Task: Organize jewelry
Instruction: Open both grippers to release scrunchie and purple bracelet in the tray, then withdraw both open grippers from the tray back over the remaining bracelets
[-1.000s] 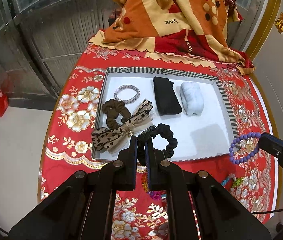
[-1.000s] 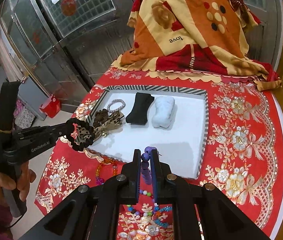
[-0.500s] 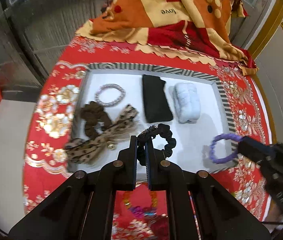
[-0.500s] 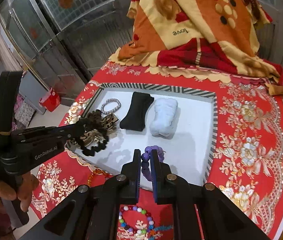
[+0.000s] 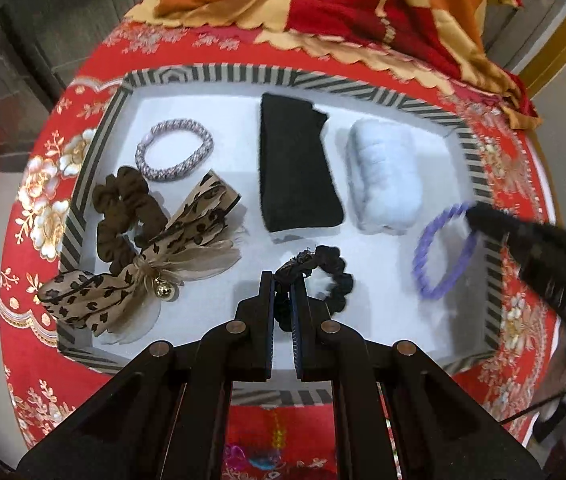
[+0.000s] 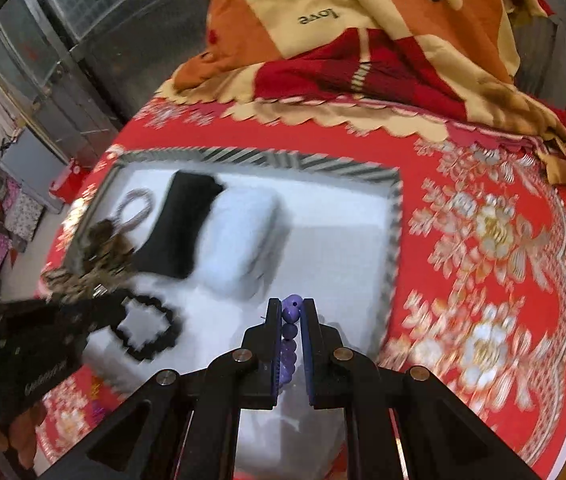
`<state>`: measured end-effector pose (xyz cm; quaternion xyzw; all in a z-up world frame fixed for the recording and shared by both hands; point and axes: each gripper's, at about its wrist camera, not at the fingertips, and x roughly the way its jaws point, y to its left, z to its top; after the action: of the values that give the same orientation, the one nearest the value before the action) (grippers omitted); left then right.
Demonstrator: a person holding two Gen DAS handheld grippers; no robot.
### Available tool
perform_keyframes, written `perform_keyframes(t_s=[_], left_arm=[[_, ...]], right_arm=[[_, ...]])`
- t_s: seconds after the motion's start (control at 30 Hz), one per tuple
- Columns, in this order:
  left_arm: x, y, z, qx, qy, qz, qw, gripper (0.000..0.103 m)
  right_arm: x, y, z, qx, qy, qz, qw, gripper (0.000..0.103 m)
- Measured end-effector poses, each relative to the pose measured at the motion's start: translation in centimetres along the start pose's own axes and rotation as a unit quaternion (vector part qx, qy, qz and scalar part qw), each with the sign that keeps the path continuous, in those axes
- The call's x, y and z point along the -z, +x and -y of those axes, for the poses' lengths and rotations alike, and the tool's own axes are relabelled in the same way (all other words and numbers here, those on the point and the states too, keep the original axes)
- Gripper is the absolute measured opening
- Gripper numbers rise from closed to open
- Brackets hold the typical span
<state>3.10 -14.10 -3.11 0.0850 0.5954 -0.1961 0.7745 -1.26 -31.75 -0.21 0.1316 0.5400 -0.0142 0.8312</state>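
Both hand-held grippers are carrying pieces over the tray (image 5: 479, 168): the left (image 5: 282, 280) clamping the scrunchie (image 5: 333, 276), the right (image 6: 291, 308) the bracelet (image 6: 289, 332); next, lowering and releasing.

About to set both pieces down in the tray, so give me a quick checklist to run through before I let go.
1. Left gripper shut on the black scrunchie: ok.
2. Right gripper shut on the purple bracelet: ok.
3. Scrunchie over bare tray floor: ok.
4. Bracelet inside the tray rim: ok, though close to the right wall.
5. Either piece touching the floor yet: cannot tell.
6. Clear of the bow, black pad and white pad: ok.
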Motion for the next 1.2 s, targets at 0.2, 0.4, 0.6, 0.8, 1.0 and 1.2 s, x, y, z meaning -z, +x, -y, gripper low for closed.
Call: perform_keyframes(t_s=[0.2, 0.4, 0.6, 0.8, 1.0, 1.2], left_arm=[[-0.1, 1.4, -0.6, -0.017, -0.009, -0.012, 0.9997, 0.006], [-0.2, 1.5, -0.6, -0.028, -0.006, -0.006, 0.9996, 0.007], [0.0, 1.1, -0.6, -0.014, -0.015, 0.000, 0.9998, 0.037], [0.3, -0.1, -0.2, -0.022, -0.003, 0.011, 0.9997, 0.043], [0.9, -1.7, 0.1, -0.028, 0.006, 0.022, 0.9993, 0.043], [2.3, -3.8, -0.4, -0.037, 0.009, 0.035, 0.9987, 0.043]], right_arm=[[-2.4, 2.0, 1.7, 0.019, 0.015, 0.024, 0.999, 0.009], [-3.5, 3.9, 2.0, 0.027, 0.014, 0.029, 0.999, 0.009], [-3.4, 4.3, 2.4, 0.022, 0.021, 0.020, 0.999, 0.010], [-2.3, 1.6, 2.1, 0.000, 0.030, 0.038, 0.999, 0.034], [-0.9, -1.8, 0.8, -0.013, 0.031, 0.047, 0.998, 0.034], [1.4, -6.0, -0.8, -0.030, 0.044, 0.056, 0.997, 0.035]])
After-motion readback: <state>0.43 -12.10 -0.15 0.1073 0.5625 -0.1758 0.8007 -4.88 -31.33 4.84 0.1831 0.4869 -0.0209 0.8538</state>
